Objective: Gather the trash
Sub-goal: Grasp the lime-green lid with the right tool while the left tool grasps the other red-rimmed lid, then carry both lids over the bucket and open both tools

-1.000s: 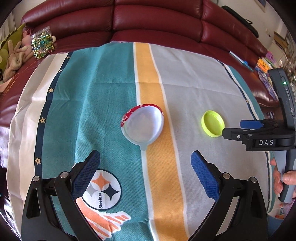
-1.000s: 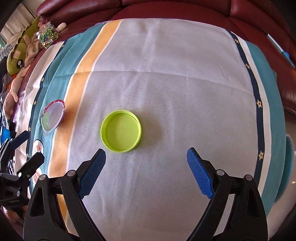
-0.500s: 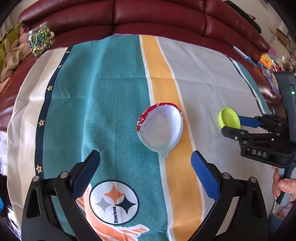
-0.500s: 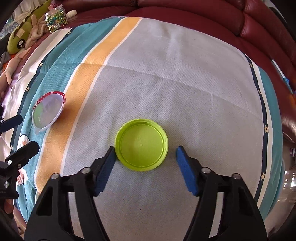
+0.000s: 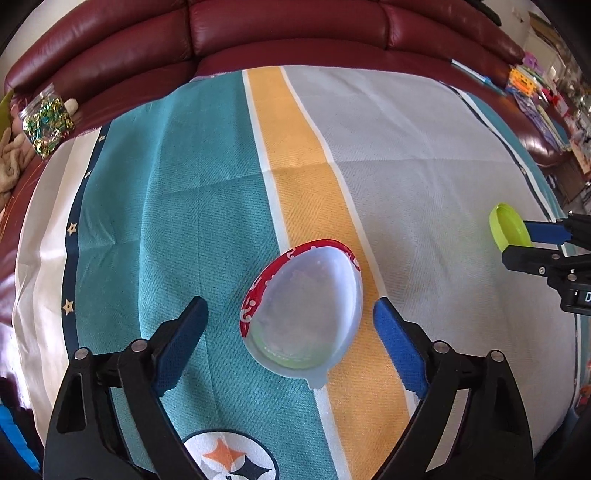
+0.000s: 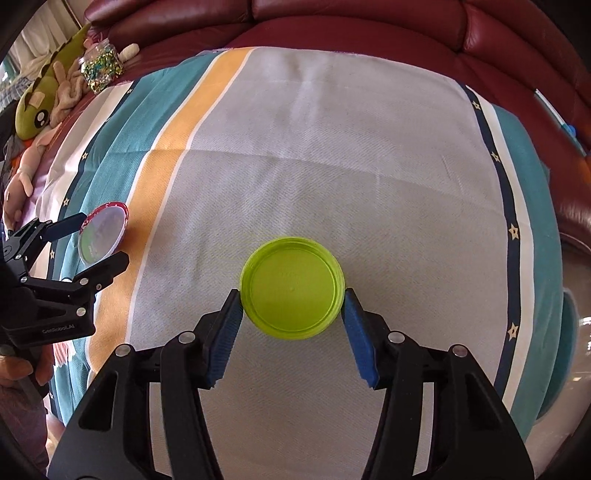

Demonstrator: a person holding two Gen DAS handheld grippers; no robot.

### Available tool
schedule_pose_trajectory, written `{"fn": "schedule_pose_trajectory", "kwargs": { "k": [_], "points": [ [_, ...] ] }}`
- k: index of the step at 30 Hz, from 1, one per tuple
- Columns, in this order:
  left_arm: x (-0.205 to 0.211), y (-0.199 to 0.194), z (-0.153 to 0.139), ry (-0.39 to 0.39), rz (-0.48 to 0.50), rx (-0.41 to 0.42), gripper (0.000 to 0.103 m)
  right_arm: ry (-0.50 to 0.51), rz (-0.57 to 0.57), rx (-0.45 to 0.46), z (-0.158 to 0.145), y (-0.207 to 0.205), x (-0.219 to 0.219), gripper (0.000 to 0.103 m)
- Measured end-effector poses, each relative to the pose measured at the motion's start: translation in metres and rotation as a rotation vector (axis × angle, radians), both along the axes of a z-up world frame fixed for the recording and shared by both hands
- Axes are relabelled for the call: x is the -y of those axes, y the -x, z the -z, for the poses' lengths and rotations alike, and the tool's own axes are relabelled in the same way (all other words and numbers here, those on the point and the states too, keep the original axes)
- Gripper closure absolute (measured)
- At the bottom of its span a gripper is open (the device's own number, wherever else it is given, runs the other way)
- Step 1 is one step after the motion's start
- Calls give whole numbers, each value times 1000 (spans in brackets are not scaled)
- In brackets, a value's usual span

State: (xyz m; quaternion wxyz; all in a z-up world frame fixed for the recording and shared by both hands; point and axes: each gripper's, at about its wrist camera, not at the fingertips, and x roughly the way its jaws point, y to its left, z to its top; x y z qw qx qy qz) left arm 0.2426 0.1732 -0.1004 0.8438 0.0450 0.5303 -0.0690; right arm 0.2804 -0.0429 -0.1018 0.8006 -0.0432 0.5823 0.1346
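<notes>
While striped blanket (image 6: 332, 147) drapes sofa (image 5: 295, 33) (maroon), right gripper (image 6: 292, 295) clamps green lid (image 6: 291, 288), left gripper (image 5: 290, 314) wide.

One green lid (image 6: 291, 293), one clear red-rimmed lid (image 5: 304, 314), two grippers, one glitter jar (image 5: 46, 118), one striped blanket (image 5: 406, 155)

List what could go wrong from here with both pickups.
1. The right gripper pinches the shallow green lid by its thin rim; it could pop out or tilt on lifting.
2. The left gripper, jaws just closing, straddles the clear lid without touching; closing may drag the striped towel or slide off the flat lid.
</notes>
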Motion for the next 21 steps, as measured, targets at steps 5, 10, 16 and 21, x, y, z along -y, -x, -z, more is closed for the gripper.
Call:
{"fn": "schedule_pose_trajectory", "kwargs": {
  "k": [5,10,16,21],
  "points": [
    [5,1,-1,8,-4,6,45,-23,20,-5,-1,2,10,50],
    [14,10,-3,30,-34,-15,45,-62,34,-13,-4,7,23,50],
    [42,22,-21,56,-27,-8,45,-91,63,6,-17,14,50,50],
    [83,31,-38,58,28,11,45,-119,124,32,-33,27,96,50]
  ]
}}
